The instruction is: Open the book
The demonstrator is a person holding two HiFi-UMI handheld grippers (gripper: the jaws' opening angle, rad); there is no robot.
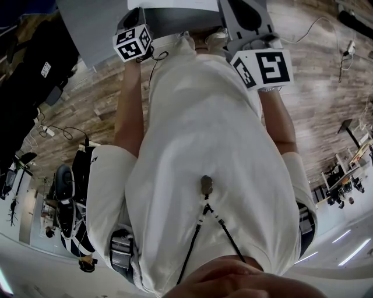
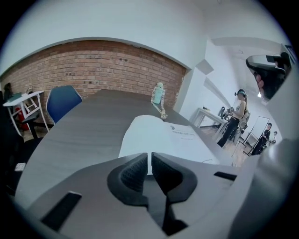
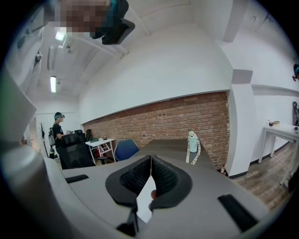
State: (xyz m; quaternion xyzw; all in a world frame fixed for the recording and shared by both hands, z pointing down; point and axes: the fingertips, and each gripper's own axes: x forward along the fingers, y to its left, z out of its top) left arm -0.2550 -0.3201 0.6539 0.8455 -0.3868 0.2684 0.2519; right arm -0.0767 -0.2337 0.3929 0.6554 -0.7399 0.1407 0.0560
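The book (image 2: 161, 135) lies open on the grey table (image 2: 84, 135), its white pages facing up with a few lines of print. In the left gripper view one white page rises to my left gripper (image 2: 149, 161), whose jaws stand almost together with the sheet's edge in the narrow gap. My right gripper (image 3: 150, 161) has its tips together, and a white page (image 3: 145, 203) shows between its pads. From the head view only the two marker cubes (image 1: 133, 39) (image 1: 262, 67) show beyond my white shirt; the jaws are hidden, and a strip of the white book (image 1: 172, 3) lies at the top edge.
A pale teal bottle (image 2: 159, 95) with a strap stands at the table's far end, before a brick wall. A blue chair (image 2: 63, 102) and a small white table (image 2: 23, 100) stand to the left. People (image 2: 237, 116) stand off to the side.
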